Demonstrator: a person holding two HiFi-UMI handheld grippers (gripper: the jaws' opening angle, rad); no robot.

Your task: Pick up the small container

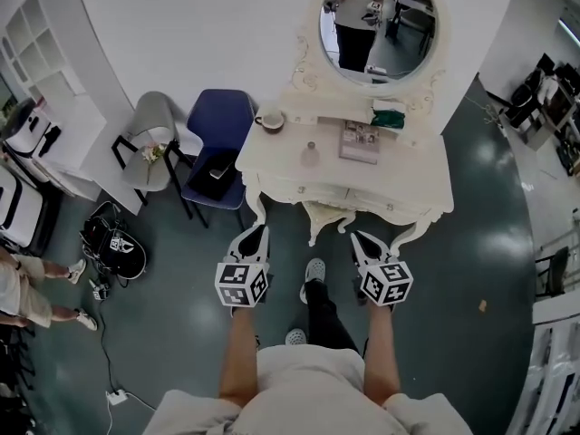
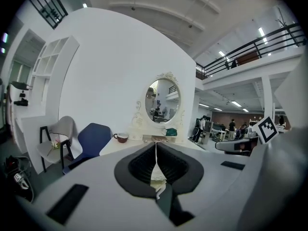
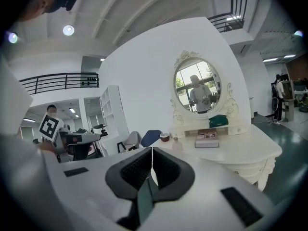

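White-walled room, cream carved dressing table [image 1: 417, 184], small pale rounded container [image 1: 311, 153] with narrow cap upright mid-tabletop between brown cup [image 1: 270, 121] and magazine [image 1: 360, 140], cover print too small to read, left gripper [image 1: 260, 229] and right gripper [image 1: 357, 236] closed, empty.

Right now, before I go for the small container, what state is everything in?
left gripper: shut, empty, short of the dressing table.
right gripper: shut, empty, short of the table.
small container: upright on the table, untouched.
cup: upright, at the table's left back corner.
book: closed, lying flat.
blue chair: upright beside the table, dark object on its seat.
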